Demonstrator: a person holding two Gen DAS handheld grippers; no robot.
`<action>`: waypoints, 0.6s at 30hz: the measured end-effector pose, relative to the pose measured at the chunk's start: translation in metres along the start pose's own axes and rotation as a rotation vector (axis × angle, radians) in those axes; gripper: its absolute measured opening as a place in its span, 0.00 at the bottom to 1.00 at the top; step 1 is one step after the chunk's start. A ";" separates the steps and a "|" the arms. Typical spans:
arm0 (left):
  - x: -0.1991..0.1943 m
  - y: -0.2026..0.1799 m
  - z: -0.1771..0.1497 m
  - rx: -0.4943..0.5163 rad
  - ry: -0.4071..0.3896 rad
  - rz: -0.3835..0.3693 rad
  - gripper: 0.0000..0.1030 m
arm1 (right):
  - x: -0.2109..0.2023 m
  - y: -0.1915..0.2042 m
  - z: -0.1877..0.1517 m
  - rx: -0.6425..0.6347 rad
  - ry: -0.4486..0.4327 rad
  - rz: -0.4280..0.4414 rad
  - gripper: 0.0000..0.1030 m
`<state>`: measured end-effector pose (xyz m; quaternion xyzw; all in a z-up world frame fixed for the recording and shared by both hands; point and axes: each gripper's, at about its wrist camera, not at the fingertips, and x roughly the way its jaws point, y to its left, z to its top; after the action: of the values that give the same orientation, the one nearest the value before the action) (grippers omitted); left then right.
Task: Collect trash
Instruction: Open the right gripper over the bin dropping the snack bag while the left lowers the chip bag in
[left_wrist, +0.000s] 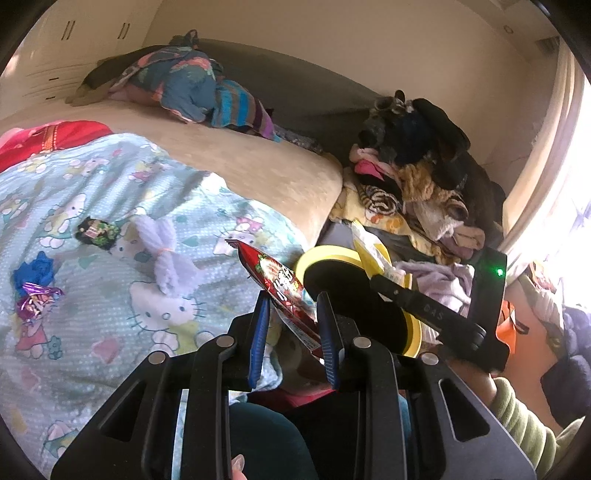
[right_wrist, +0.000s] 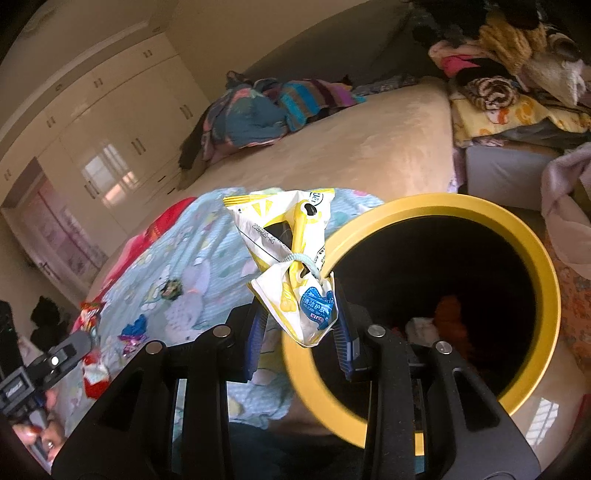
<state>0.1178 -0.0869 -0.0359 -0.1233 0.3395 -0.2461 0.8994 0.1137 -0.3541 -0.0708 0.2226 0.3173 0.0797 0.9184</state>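
Both grippers carry trash toward the yellow-rimmed bin (right_wrist: 436, 295). The right gripper (right_wrist: 299, 325) pinches a white-and-yellow wipes packet (right_wrist: 291, 258) by its lower end, and the packet hangs at the bin's near-left rim, not yet over the dark opening. The left gripper (left_wrist: 291, 325) pinches a red snack wrapper (left_wrist: 280, 284), just left of the bin (left_wrist: 413, 328). To do this well, I judge each packet should be carried fully over the opening before the jaws spread, one at a time. More wrappers, a purple foil one (left_wrist: 35, 299) and a dark one (left_wrist: 96, 230), lie on the quilt (left_wrist: 110, 332), well left of the bin.
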 end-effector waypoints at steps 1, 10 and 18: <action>0.002 -0.003 -0.001 0.006 0.004 -0.003 0.24 | -0.001 -0.003 0.000 0.005 -0.004 -0.009 0.25; 0.016 -0.023 -0.007 0.051 0.031 -0.024 0.24 | -0.002 -0.025 0.001 0.020 -0.025 -0.097 0.26; 0.029 -0.047 -0.012 0.103 0.060 -0.045 0.24 | -0.003 -0.048 0.002 0.065 -0.031 -0.148 0.26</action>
<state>0.1115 -0.1426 -0.0427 -0.0768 0.3502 -0.2872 0.8882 0.1125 -0.3985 -0.0899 0.2294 0.3210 -0.0024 0.9189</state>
